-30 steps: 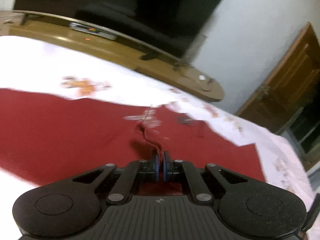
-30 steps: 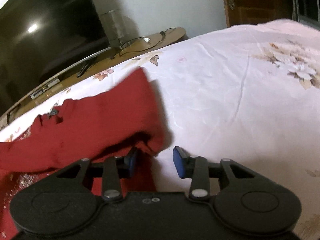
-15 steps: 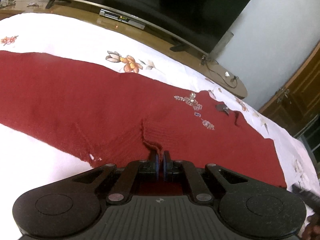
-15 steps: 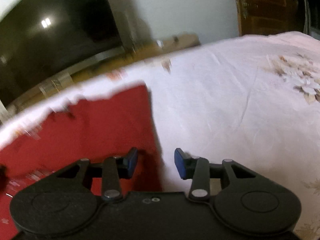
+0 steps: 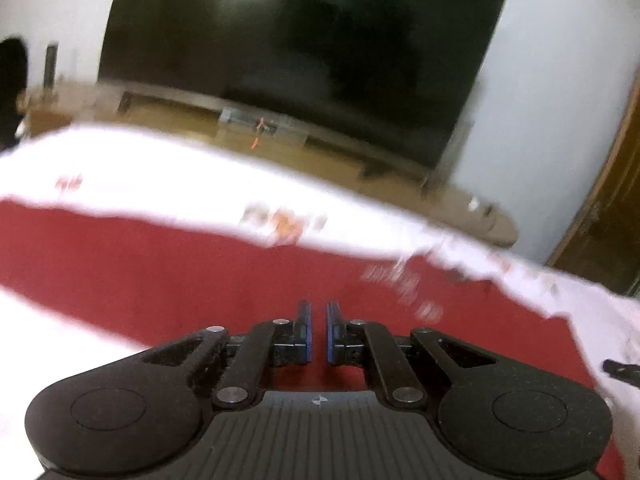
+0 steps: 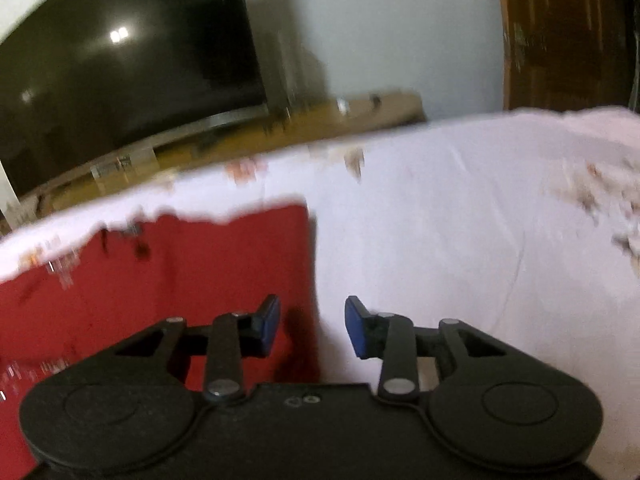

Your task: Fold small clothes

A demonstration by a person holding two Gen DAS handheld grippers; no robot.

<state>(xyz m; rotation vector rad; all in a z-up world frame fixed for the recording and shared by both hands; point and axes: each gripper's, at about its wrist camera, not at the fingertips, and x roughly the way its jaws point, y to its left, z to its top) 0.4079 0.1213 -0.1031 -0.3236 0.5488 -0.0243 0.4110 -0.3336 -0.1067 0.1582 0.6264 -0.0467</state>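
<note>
A red knit garment (image 5: pixel 200 264) with small beaded decorations lies flat on the white floral bedsheet (image 5: pixel 160 168). My left gripper (image 5: pixel 317 332) hovers above its middle, jaws slightly parted with a narrow gap and nothing between them. In the right wrist view the garment (image 6: pixel 192 264) fills the left side, its straight right edge running down toward my right gripper (image 6: pixel 312 326). That gripper is open and empty, straddling the edge above the cloth. Both views are motion-blurred.
A large dark TV (image 5: pixel 300 52) stands on a low wooden stand (image 5: pixel 280 140) beyond the bed. A wooden door (image 6: pixel 560 36) is at the right. Bare white sheet (image 6: pixel 460 240) stretches to the right of the garment.
My left gripper has let go of the pinched red fabric, opened slightly and lifted. The garment now lies flat. My right gripper stayed open and rose a little.
</note>
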